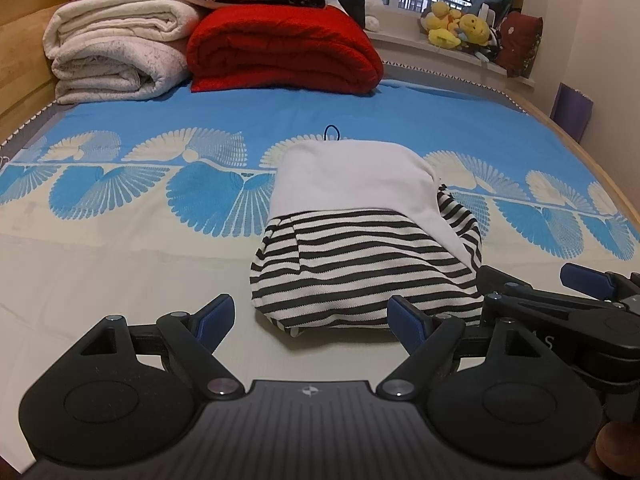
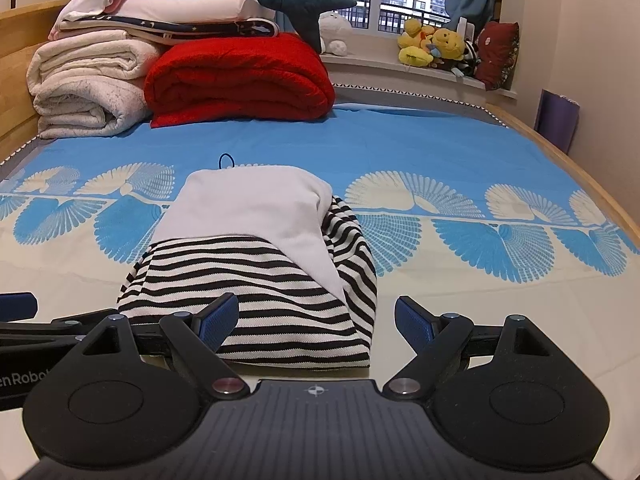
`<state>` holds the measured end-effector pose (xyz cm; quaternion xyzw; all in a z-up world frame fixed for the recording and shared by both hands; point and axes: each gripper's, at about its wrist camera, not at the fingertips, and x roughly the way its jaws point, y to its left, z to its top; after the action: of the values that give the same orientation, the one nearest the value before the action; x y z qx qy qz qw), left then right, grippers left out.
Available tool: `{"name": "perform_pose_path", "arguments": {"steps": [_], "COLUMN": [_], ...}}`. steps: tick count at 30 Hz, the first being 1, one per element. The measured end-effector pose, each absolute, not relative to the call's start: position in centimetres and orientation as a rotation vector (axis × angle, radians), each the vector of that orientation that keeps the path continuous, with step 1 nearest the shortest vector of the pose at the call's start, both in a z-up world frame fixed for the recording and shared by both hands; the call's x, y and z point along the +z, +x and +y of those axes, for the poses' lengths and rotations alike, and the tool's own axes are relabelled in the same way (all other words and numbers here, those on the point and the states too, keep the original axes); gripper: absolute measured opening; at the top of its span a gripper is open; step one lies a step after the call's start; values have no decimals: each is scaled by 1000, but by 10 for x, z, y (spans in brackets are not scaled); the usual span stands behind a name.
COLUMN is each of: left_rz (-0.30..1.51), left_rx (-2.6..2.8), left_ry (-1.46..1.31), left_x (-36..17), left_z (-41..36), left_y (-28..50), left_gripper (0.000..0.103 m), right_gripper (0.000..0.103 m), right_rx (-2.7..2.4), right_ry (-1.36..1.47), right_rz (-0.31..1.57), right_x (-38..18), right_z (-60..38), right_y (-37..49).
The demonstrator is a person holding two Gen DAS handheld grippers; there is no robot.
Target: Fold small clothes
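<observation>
A small garment, white on top with black-and-white stripes [image 1: 360, 256], lies folded into a compact bundle on the bed; it also shows in the right wrist view [image 2: 256, 272]. My left gripper [image 1: 312, 320] is open and empty, just in front of the bundle's near edge. My right gripper [image 2: 316, 324] is open and empty at the bundle's near right corner, and it shows at the right of the left wrist view [image 1: 572, 300]. The left gripper's tip shows at the left edge of the right wrist view [image 2: 16, 306].
The bed has a blue and cream fan-pattern sheet [image 1: 120, 200]. A red folded blanket [image 1: 280, 48] and a stack of white blankets [image 1: 112, 48] sit at the back. A black hair tie [image 1: 331, 133] lies behind the bundle. Plush toys [image 1: 456, 26] line the windowsill.
</observation>
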<state>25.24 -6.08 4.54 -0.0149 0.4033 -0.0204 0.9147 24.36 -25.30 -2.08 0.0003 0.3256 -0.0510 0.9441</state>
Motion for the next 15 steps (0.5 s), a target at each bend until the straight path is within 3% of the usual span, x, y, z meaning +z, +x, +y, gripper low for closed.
{"name": "perform_pose_path", "arguments": {"steps": [15], "left_rz": [840], "left_rx": [-53], "left_ry": [-40], "left_x": [44], "left_z": [-64], "left_y": [251], "left_gripper": [87], "right_gripper": [86], "right_rx": [-109], "right_ry": [-9], "right_rz": [669], "right_x": [-21], "right_z": [-255], "right_y": [246]}}
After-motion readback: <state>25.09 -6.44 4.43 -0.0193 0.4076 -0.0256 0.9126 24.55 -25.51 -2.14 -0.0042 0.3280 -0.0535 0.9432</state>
